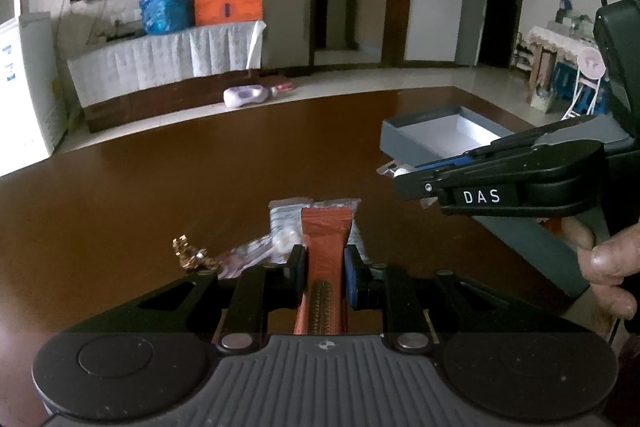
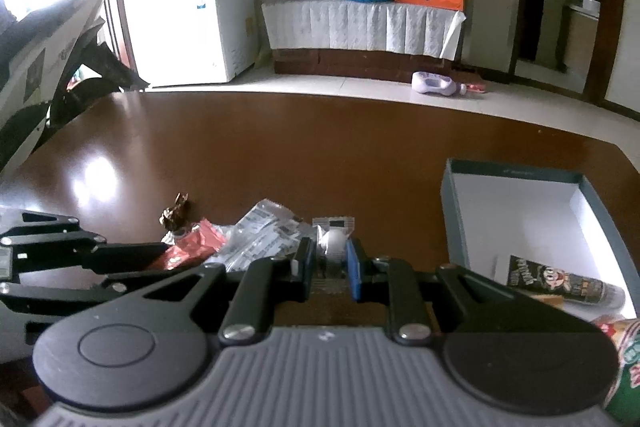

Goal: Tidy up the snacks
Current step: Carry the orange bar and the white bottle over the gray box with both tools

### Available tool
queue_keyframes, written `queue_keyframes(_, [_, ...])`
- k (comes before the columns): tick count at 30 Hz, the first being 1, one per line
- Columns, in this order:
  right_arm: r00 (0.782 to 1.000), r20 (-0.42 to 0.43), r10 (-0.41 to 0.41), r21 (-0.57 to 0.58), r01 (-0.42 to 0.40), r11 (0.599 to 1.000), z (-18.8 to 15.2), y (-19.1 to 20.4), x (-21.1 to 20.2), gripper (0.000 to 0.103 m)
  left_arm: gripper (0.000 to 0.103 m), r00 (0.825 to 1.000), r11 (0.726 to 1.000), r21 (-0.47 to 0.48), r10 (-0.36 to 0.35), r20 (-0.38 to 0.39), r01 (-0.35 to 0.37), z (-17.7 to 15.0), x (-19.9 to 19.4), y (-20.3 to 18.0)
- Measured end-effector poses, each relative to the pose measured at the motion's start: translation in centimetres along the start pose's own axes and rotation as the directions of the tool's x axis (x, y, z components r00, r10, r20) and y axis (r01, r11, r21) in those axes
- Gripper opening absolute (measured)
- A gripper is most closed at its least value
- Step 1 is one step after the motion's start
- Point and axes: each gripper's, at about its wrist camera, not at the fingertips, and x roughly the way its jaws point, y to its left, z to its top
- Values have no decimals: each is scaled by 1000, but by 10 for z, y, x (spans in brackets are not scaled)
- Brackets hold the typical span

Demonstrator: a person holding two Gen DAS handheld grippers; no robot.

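Observation:
My left gripper (image 1: 324,259) is shut on an orange-red snack packet (image 1: 326,243) held just above the brown table. Under it lie a clear packet with a white ball (image 1: 280,239) and a gold-wrapped candy (image 1: 188,253). My right gripper (image 2: 329,259) is shut on a small clear packet holding a white ball (image 2: 334,237); it also shows in the left wrist view (image 1: 396,173), left of the grey open box (image 1: 424,131). The box (image 2: 520,211) holds a dark snack tube (image 2: 568,285). The left gripper shows at the left of the right wrist view (image 2: 160,251), near a red packet (image 2: 192,245).
Silver printed packets (image 2: 264,231) lie in the pile on the brown table (image 2: 280,147). A green and red snack bag (image 2: 624,367) sits at the right edge. Beyond the table are a white freezer (image 2: 192,23) and a covered bench (image 2: 360,27) with bags.

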Motion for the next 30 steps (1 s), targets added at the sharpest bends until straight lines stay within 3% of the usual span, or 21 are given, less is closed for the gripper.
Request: queue_keyframes(30, [994, 83, -70, 93, 62, 994, 6, -42, -61, 18, 21, 997, 997, 31, -68, 25, 68, 26, 18, -48])
